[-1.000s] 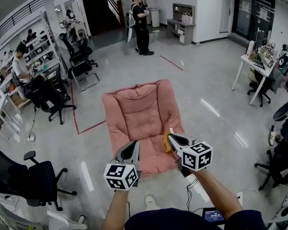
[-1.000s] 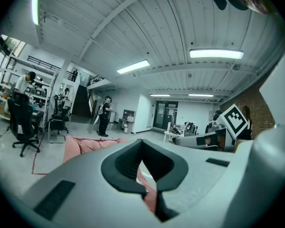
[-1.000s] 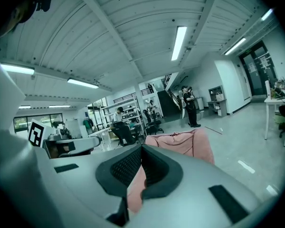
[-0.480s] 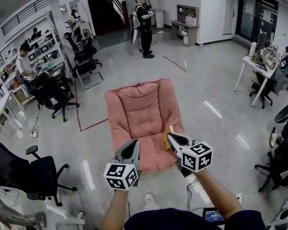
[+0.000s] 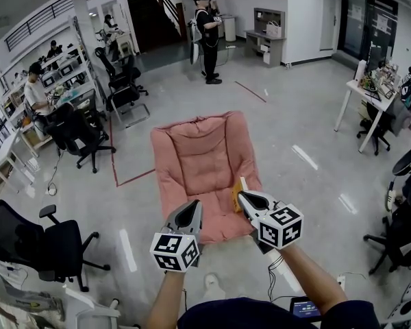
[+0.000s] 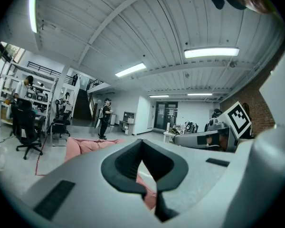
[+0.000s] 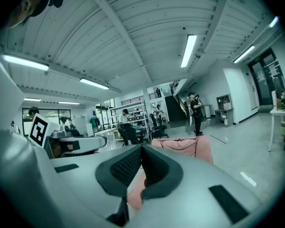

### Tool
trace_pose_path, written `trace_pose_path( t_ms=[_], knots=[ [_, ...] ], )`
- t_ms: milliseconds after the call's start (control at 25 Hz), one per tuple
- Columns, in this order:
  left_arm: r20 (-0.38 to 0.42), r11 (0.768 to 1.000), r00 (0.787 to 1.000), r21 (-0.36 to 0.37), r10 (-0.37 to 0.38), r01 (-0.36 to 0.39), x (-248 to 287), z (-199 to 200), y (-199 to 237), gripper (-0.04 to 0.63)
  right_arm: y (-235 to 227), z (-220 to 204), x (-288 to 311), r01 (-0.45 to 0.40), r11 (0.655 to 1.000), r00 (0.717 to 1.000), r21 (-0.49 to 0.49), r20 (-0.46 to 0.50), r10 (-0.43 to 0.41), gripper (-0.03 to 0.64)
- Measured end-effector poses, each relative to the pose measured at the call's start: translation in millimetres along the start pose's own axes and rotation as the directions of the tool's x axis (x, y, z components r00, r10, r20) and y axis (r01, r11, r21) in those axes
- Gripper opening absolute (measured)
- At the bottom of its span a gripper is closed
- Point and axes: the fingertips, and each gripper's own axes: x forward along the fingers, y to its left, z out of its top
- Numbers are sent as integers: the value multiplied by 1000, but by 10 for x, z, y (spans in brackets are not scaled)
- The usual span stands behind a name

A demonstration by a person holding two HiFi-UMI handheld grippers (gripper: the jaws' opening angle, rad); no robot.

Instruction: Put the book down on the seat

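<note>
A pink padded floor seat [image 5: 204,160] lies open on the grey floor, seen in the head view. A thin yellow book [image 5: 237,196] stands on edge at the seat's front right edge, right beside the tip of my right gripper [image 5: 244,197]. In the right gripper view the right gripper [image 7: 141,147] is shut, with no book showing between its jaws. I cannot tell whether it touches the book. My left gripper [image 5: 189,213] hovers over the seat's front edge. In its own view the left gripper [image 6: 141,144] is shut and holds nothing.
Black office chairs [image 5: 27,242] stand at the left, with more chairs [image 5: 79,136] near the desks where people sit. A person [image 5: 207,36] stands at the back. A white desk [image 5: 363,98] is at the right. Red tape [image 5: 133,179] marks the floor.
Almost nothing: both grippers stay shut over the seat's front edge, the book stays by the right tip, and the head view has shifted slightly.
</note>
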Motion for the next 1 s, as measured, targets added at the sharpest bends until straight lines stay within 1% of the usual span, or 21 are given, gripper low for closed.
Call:
trace_pose_path(
  t_ms=[400,640,1000],
  knots=[
    [0,1000,1000,-3,1,-1,-155,-70,-137,5,123,-64,-185,-7,1000,1000,-5,3,7,20],
    [-13,1000,1000,-9,6,-7,-182,-136,-233,5,87,-81,-300,-5,1000,1000,12,5,5,20],
    [-8,1000,1000,-13,10,-10,-271,-188,-304,3,137,-138,-379,-8,1000,1000,2,3,8,20]
  ],
)
